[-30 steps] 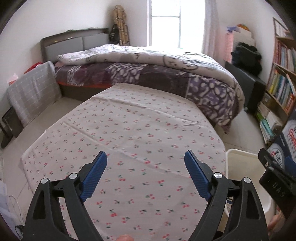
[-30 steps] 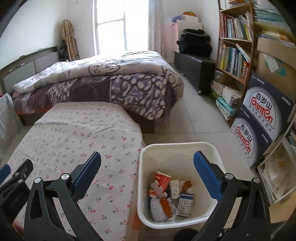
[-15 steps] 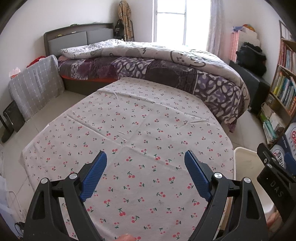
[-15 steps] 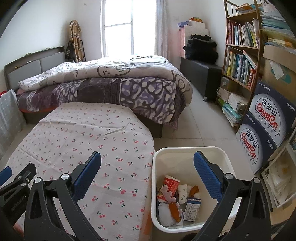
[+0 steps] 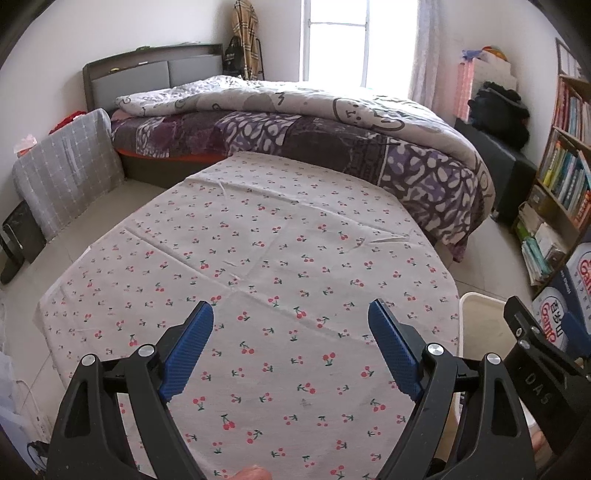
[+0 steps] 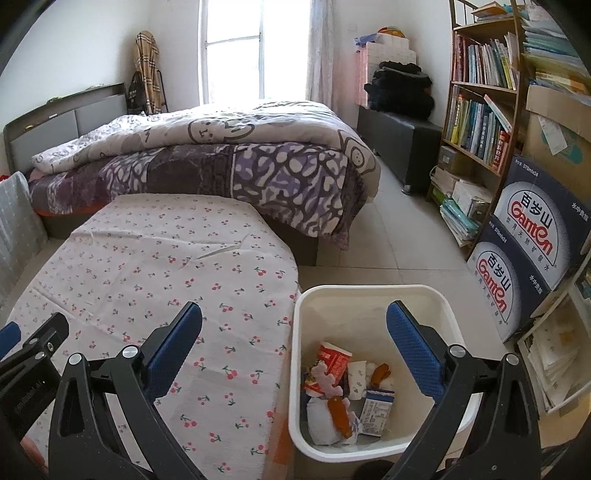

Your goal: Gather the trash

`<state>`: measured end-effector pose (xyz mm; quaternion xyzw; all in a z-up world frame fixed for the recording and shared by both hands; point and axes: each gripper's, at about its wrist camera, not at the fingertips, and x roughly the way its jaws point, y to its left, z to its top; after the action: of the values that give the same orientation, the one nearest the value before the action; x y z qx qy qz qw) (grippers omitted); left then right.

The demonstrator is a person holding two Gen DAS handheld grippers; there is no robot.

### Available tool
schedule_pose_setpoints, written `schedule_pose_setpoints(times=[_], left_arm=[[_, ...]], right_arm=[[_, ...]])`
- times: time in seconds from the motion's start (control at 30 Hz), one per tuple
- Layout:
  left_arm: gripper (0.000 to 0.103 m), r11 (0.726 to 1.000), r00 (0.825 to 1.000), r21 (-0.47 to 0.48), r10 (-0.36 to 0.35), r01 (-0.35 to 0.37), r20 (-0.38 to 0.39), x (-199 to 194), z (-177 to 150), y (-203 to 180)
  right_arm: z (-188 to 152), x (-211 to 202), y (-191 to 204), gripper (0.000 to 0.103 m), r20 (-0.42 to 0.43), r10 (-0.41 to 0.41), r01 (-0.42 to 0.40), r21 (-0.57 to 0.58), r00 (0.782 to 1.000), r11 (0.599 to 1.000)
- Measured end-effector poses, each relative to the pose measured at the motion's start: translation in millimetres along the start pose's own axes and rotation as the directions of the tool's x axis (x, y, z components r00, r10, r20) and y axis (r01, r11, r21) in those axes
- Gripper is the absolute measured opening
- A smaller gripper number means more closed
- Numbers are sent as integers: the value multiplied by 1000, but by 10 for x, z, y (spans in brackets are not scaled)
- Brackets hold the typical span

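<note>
At the far left a grey checked cushion [image 5: 68, 173] leans against the wall, beside the bed [image 5: 295, 133] with its purple patterned cover and pale quilt; a plaid coat [image 5: 246, 33] hangs in the corner behind the headboard, next to the bright window [image 5: 338, 38]; in front of the bed stands the surface [image 5: 258, 258], covered by a cherry-print cloth with nothing lying on it; the left tool [image 5: 290, 349] hovers over its near part, blue pads spread wide and gripping nothing; further right, just beside the edge of the surface, the white bin [image 6: 373, 291] stands on the tiled floor [image 6: 399, 236]; the trash [image 6: 345, 391] lies in its bottom, a heap of crumpled wrappers, a red-and-white paper cup, a small carton and some orange scraps; the right tool [image 6: 293, 350] hangs above the left part of the bin and the edge of the surface, its left pad over the cloth and its right pad over the bin, spread wide and empty; in the left wrist view part of the right tool shows at the right edge, with only a corner of the bin visible behind it; right of the bin two blue cartons [image 6: 524, 254] marked Ganten are stacked against a bookshelf [image 6: 480, 96] full of books; a black bench [image 6: 402, 136] with a dark bundle on top stands against the far wall.
</note>
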<state>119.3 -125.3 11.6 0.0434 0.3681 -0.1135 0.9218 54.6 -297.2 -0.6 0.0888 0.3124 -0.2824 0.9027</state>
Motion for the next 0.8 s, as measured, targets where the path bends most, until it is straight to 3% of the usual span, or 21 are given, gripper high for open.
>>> schedule_pose_setpoints(times=[0.8], left_arm=[[84, 998, 999, 41, -42, 42, -13, 79, 21, -379]], right_arm=[[0, 92, -369, 96, -28, -48, 49, 60, 998, 997]])
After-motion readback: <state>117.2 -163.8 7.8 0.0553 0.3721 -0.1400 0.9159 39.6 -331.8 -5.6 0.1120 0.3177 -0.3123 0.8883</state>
